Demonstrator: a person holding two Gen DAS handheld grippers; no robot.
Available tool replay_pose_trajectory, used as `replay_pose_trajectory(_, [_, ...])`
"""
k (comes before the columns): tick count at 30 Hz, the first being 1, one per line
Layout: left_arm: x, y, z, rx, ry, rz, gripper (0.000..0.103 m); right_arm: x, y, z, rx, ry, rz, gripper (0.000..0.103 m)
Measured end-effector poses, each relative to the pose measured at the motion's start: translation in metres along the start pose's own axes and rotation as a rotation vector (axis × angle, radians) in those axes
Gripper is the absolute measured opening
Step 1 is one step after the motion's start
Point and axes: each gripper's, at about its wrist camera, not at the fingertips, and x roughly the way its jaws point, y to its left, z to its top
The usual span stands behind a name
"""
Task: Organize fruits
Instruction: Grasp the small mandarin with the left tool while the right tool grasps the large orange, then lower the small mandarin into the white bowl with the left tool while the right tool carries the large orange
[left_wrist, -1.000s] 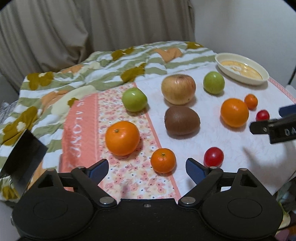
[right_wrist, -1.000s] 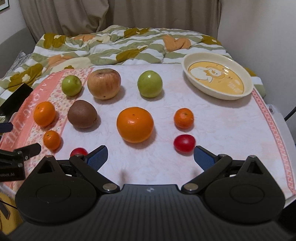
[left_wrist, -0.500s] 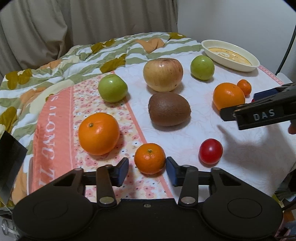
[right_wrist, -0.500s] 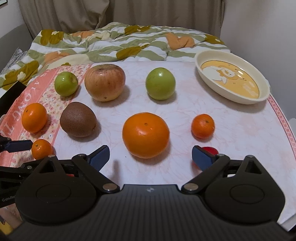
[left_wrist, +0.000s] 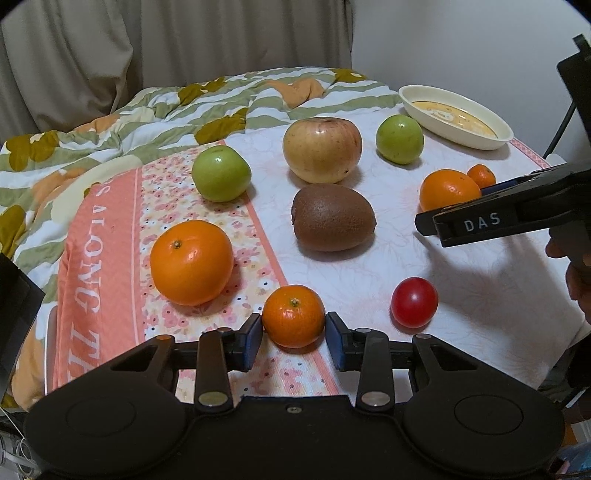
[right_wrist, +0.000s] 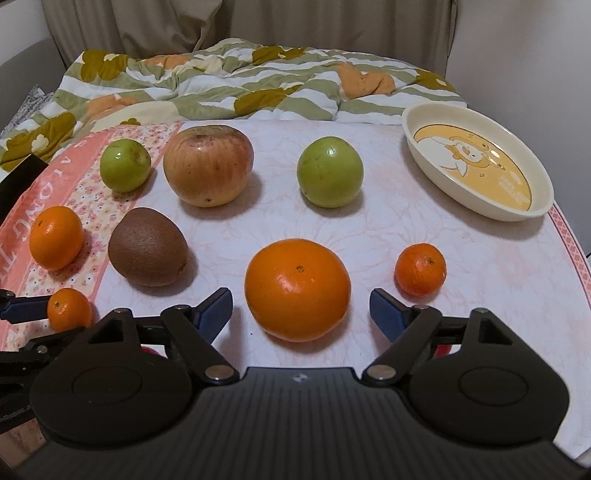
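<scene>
My left gripper (left_wrist: 294, 334) is shut on a small mandarin (left_wrist: 293, 316) that rests on the cloth; this mandarin also shows in the right wrist view (right_wrist: 70, 309). My right gripper (right_wrist: 301, 308) is open, its jaws on either side of a big orange (right_wrist: 297, 288). On the table lie another big orange (left_wrist: 191, 262), a kiwi (left_wrist: 332, 217), a large apple (left_wrist: 322, 149), two green apples (left_wrist: 221, 172) (left_wrist: 399, 139), a cherry tomato (left_wrist: 414, 302) and a second small mandarin (right_wrist: 420, 269).
A cream oval dish (right_wrist: 476, 166) stands at the back right of the table. A crumpled floral blanket (right_wrist: 229, 81) lies behind the table. The right gripper's body (left_wrist: 517, 214) reaches in from the right in the left wrist view.
My left gripper moved forward and closed its jaws on the small mandarin. My right gripper moved forward, so the big orange now sits between its open jaws.
</scene>
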Motion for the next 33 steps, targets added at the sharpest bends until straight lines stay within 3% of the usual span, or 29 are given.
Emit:
replay_pose_trajectory(4, [0.0, -0.001, -0.001, -0.006, -0.003, 0.009, 0.041, 0.005, 0.0, 0.0, -0.013, 0.009, 0.013, 0.075])
replay_pose_trajectory(13, [-0.019, -0.012, 0.004, -0.061, -0.026, 0.067, 0.041, -0.004, -0.007, -0.001, -0.029, -0.008, 0.062, 0.074])
replay_pose_trajectory(21, [-0.052, -0.047, 0.022, -0.104, -0.07, 0.109, 0.041, -0.048, -0.032, 0.003, -0.058, -0.055, 0.124, 0.074])
replay_pose_trajectory(33, [-0.082, -0.135, 0.079, -0.113, -0.167, 0.122, 0.041, -0.117, -0.128, 0.012, -0.081, -0.106, 0.134, 0.074])
